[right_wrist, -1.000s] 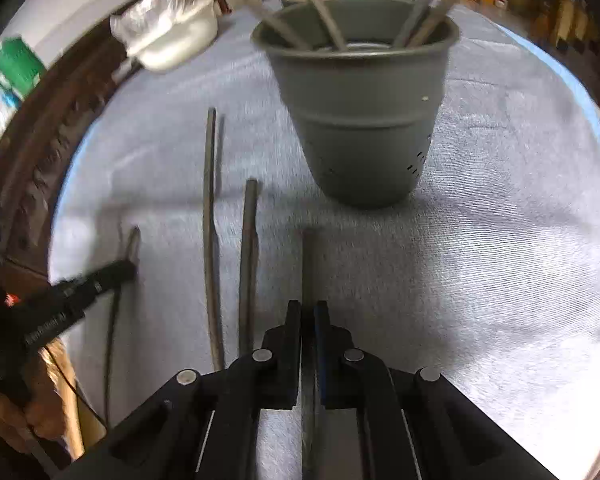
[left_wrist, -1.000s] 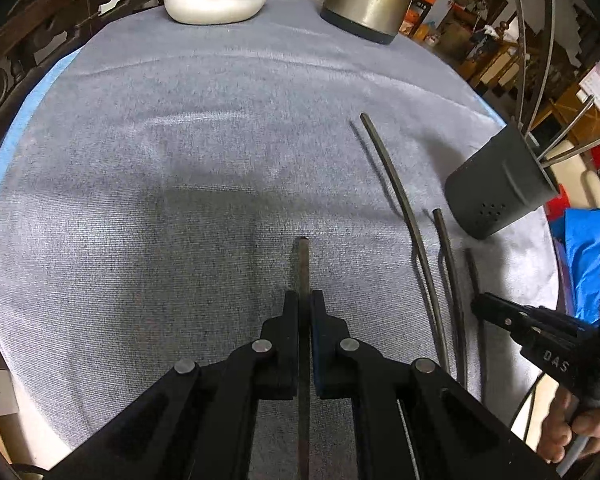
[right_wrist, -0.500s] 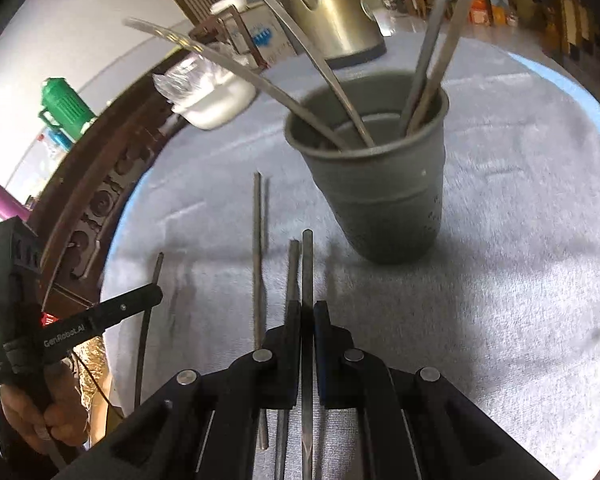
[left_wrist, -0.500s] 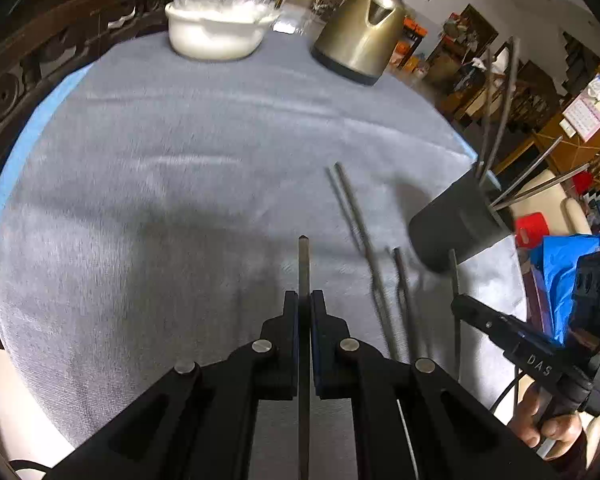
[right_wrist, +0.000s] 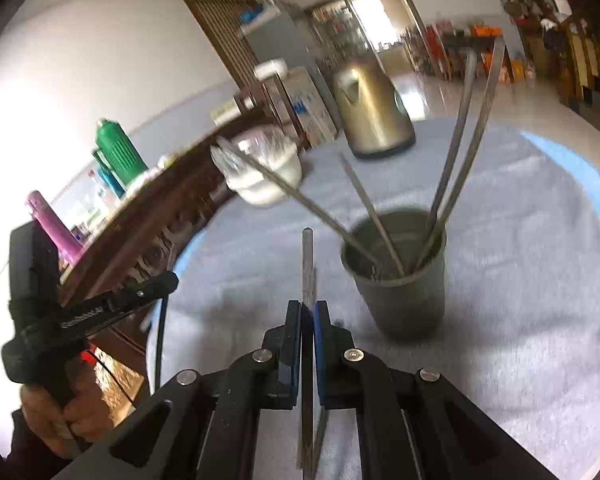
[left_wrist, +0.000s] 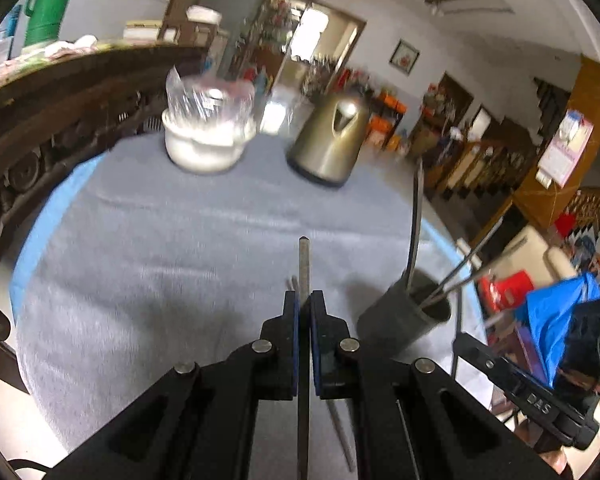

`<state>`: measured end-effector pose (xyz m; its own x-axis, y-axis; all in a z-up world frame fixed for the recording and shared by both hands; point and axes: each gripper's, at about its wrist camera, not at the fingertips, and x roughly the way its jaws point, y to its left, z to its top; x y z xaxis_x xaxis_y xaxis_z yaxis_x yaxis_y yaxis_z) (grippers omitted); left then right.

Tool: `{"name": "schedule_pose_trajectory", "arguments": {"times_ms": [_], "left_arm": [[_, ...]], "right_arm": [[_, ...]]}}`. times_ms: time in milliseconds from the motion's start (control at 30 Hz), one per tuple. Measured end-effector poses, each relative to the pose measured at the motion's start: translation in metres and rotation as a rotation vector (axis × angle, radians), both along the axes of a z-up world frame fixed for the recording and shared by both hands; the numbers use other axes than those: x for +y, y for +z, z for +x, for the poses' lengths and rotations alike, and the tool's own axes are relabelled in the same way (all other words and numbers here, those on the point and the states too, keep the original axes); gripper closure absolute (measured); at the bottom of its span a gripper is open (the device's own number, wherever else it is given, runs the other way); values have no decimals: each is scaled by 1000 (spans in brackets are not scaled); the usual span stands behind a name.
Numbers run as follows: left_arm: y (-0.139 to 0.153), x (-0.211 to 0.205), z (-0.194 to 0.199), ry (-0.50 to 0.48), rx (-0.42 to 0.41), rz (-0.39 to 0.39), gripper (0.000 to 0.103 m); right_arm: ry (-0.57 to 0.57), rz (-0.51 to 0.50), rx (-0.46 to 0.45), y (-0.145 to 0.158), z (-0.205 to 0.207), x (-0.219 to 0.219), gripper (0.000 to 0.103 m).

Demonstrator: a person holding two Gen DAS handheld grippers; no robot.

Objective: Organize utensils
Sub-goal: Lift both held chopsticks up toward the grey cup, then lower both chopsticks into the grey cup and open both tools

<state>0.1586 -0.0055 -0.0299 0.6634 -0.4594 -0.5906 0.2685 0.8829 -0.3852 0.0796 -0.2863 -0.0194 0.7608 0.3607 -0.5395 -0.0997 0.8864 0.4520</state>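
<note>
Grey metal utensil [left_wrist: 303, 268] clamped between the pads of the left gripper [left_wrist: 304, 304], long axis straight ahead along the fingers, tip forward and clear of the grey cloth [left_wrist: 160, 248]. Jaws closed tight on the shaft. Ahead to the right, dark grey cup [left_wrist: 404, 328] standing on the cloth with several utensils leaning out of it. At far right, the other gripper, seen side-on. Beyond, white bowl [left_wrist: 204, 144] and brass-coloured kettle [left_wrist: 328, 140] on the far side of the round table; cluttered room behind.

From the right wrist: second utensil [right_wrist: 307, 264] pinched in the right gripper [right_wrist: 308, 312], likewise pointing straight ahead, tip raised off the cloth, just left of the cup [right_wrist: 400, 292]. Jaws shut on it. Left gripper at lower left, gripped by a hand [right_wrist: 56, 408], pointing towards the cup. Kettle and bowl behind; carved dark wood rail [right_wrist: 148, 240] along the left edge.
</note>
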Motion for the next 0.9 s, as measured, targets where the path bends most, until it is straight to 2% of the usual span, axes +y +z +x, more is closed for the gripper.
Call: {"name": "schedule_pose_trajectory", "arguments": {"times_ms": [200,367,500,567,733,900], "left_arm": [[8,8,-4,53,-105,-109,97],[11,17,-7,61,-124,-165,97],[12,18,-9,75,-117,-165,97],[14,14,-11,66,-125,-141,97],[23,2,-20,26,-151,-79,97],[33,-10,-36,-19,-179,-39,97]], "right_arm": [[-9,12,-141,25,-17,4,96],[-27,15,-212,40,-25,5,96],[-52,33,-203,38,-25,0,96],[-62,27,-215,42,-28,-2,96],[-83,30,-288,59,-34,-8,96],[-131,74,-335,59,-45,-16,96]]}}
